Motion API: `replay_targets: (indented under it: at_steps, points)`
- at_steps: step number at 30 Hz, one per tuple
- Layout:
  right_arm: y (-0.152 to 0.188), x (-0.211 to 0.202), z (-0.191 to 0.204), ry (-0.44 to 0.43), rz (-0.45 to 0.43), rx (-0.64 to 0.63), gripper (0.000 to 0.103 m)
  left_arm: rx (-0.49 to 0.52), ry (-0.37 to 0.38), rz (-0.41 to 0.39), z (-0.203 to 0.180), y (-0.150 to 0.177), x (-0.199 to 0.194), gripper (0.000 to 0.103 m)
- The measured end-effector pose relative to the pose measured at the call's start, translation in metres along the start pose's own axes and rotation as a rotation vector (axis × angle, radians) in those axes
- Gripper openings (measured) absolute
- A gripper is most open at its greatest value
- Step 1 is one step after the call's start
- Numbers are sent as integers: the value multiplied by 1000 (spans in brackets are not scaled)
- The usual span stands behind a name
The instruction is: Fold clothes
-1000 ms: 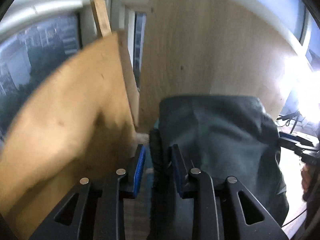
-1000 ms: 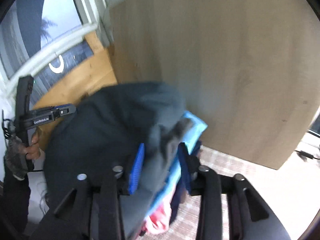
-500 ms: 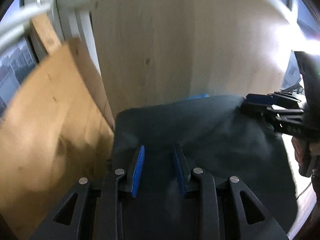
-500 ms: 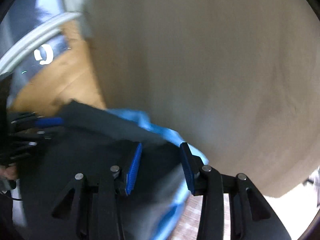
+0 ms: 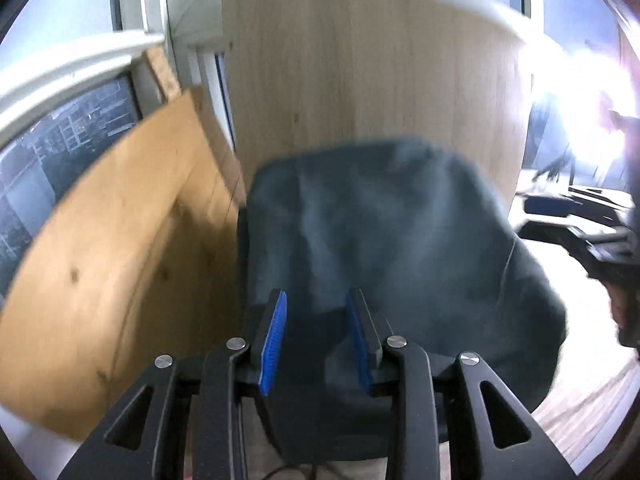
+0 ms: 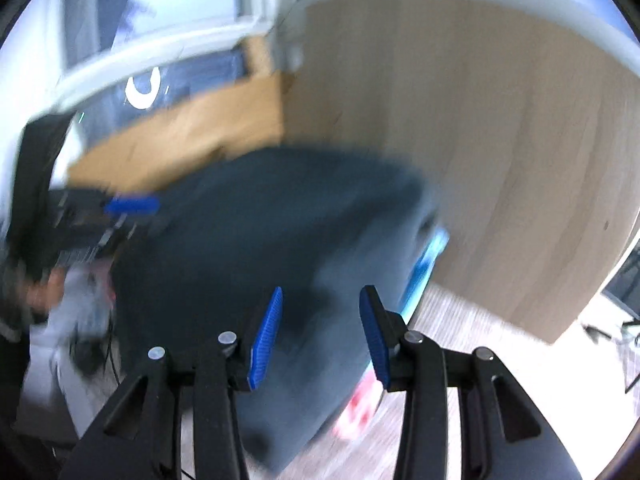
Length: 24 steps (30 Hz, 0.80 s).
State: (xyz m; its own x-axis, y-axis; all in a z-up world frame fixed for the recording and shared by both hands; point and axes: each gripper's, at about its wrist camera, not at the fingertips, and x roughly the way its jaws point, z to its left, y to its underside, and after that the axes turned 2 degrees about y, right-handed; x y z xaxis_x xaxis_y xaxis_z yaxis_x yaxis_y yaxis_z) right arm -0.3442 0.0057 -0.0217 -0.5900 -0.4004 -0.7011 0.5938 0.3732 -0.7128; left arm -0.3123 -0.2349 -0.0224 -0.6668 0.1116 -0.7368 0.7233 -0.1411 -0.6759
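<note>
A dark grey-green garment (image 5: 392, 240) lies on top of a pile of clothes; it also shows in the right wrist view (image 6: 256, 248). My left gripper (image 5: 316, 312) hangs over its near edge with the jaws apart and nothing between the blue pads. My right gripper (image 6: 320, 308) is over the garment's right side, jaws wide apart and empty. A light blue garment (image 6: 424, 272) and a pink one (image 6: 360, 404) peek out from under the dark one. Both views are blurred by motion.
A pale wooden tabletop (image 5: 380, 80) stands behind the pile, and an orange-brown board (image 5: 112, 248) leans at the left. Windows (image 5: 60, 140) lie beyond. The other gripper and the hand holding it show at the right edge (image 5: 600, 236) and at the left (image 6: 80, 232).
Both grippers let go of the dark garment and opened. It has dropped onto the pile. Both grippers have pulled back and up from it.
</note>
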Motion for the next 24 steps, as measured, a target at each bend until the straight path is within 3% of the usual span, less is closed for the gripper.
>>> replay_targets:
  at_steps: [2, 4, 8, 10, 11, 14, 18, 21, 24]
  points:
    - [39, -20, 3, 36, 68, -27, 39, -24, -30, 9, 7, 12, -5, 33]
    - [65, -48, 6, 48, 78, -14, 40, -46, -71, -19, 16, 22, -24, 32]
    - [91, -111, 0, 38, 28, 121, 43, -103, -84, -58, 26, 44, -62, 35]
    - [98, -133, 0, 48, -26, 222, 51, -119, -80, -72, 24, 55, -78, 35]
    - [100, -138, 0, 62, -48, 263, 57, -115, -88, -80, 19, 59, -85, 38]
    - [112, -144, 9, 121, -81, 364, 59, -107, -47, -99, -4, 72, -98, 57]
    - [125, -141, 28, 252, -24, 375, 59, -96, 43, -91, -36, 80, -102, 70]
    - [136, -142, 37, 342, 43, 360, 59, -77, 35, -79, -54, 87, -106, 73]
    - [148, -154, 37, 332, 37, 381, 59, -77, -6, -68, -65, 93, -114, 75]
